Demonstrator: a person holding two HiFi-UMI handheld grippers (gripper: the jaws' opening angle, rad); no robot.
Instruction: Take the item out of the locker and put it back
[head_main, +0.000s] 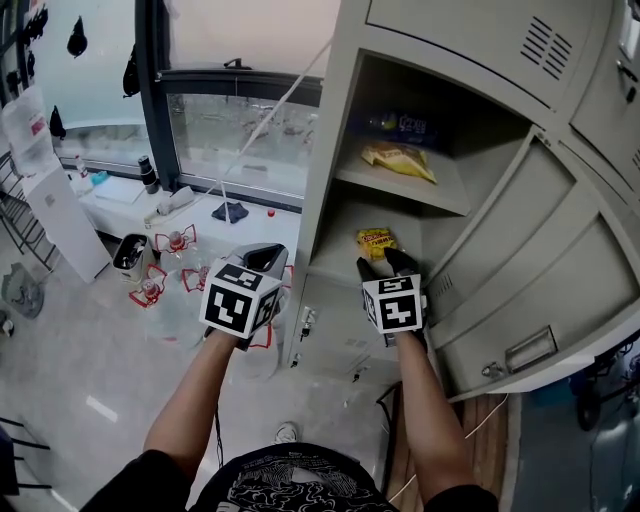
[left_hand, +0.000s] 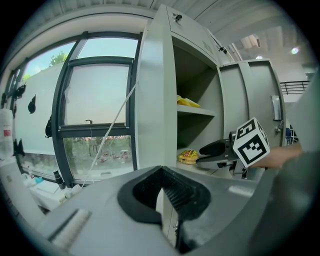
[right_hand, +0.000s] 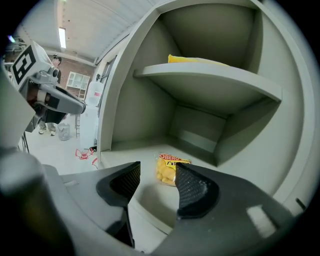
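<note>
While one locker (head_main: 325, 180) stands open, two yellow packets (head_main: 376, 242) (head_main: 398, 160), two claws (head_main: 262, 258) (head_main: 385, 263)

The person wears a black shirt (head_main: 290, 487) with white swirly drawings and short black sleeves (head_main: 128, 488), and the left hand-held gripper (head_main: 264, 258) and right hand-held gripper (head_main: 385, 263) are grey with black bumpy pads (right_hand: 194, 188) and a white cube (head_main: 240, 299) with black squares each.

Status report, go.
Left gripper shut, outside locker. Right gripper open, empty, facing yellow snack packet on lower shelf. Nothing in the way.
</note>
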